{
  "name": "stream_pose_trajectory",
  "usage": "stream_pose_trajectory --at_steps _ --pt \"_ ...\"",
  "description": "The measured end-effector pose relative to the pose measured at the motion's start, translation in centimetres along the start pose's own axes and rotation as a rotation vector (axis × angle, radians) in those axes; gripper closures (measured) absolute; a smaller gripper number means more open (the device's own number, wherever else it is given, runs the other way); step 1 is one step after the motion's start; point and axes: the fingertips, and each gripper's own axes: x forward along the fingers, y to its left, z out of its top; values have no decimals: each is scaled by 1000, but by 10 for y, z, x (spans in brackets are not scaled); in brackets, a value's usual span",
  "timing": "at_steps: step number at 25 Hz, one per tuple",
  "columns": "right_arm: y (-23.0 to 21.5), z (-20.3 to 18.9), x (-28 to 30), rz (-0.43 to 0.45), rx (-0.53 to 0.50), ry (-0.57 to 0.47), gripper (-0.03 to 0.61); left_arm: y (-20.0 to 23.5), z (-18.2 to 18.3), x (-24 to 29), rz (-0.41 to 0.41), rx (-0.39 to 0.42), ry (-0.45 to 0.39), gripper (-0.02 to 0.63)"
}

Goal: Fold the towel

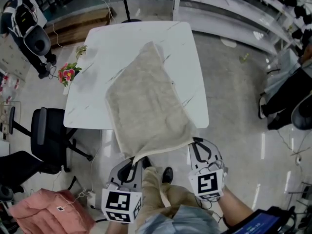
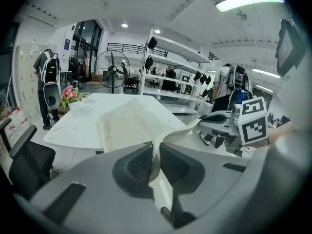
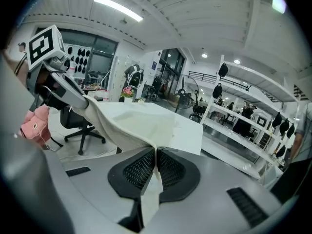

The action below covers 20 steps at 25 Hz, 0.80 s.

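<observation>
Head view, towel [image 1: 146, 106]: a pale beige terry cloth lying slantwise on the white table [image 1: 107, 48], with one corner pointing at the far edge. The surface is mostly flat with a few soft ripples.
Head view, near edge: it hangs off the table's near side, and its thicker hem is drawn in a shallow curve between the two grippers.
Head view, left gripper [image 1: 132, 160]: at the towel's near left corner, below the table's edge.
Head view, right gripper [image 1: 196, 143]: at the near right corner, just beside the table's corner.
Head view, surroundings: flowers [image 1: 68, 73] at the table's left edge, a black office chair [image 1: 48, 135] beside it, and a pink bag [image 1: 46, 211] near the person's left side.
Left gripper view, left gripper [image 2: 155, 157]: its jaws are clamped together on the towel corner, with a thin fold of cloth upright between the dark pads.
Left gripper view, towel [image 2: 129, 123]: a cream sheet running from the pinch out over the table [image 2: 78, 116]. Its hem sweeps across to the right gripper [image 2: 207, 124].
Right gripper view, right gripper [image 3: 155, 162]: its jaws are pressed shut on the other corner, and a tail of cloth hangs down behind the ribbed pads.
Right gripper view, towel [image 3: 146, 126]: it spreads smooth onto the table [image 3: 192, 133]. Its edge is pulled taut over to the left gripper [image 3: 80, 99].
</observation>
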Motion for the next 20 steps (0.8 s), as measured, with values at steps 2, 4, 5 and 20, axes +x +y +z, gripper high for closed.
stream_pose_trajectory --at_steps 2,4,5,20 --pt "3 -12 2 4 4 17 546 -2 -11 6 -5 -3 15 588" --pt "6 -24 5 10 3 38 546 -3 -24 13 -13 -8 36 588" --pt "8 -31 6 13 0 48 546 -3 -30 16 -18 -12 47 588" --pt "34 -122 53 66 8 140 536 6 -110 77 -79 -45 114 571"
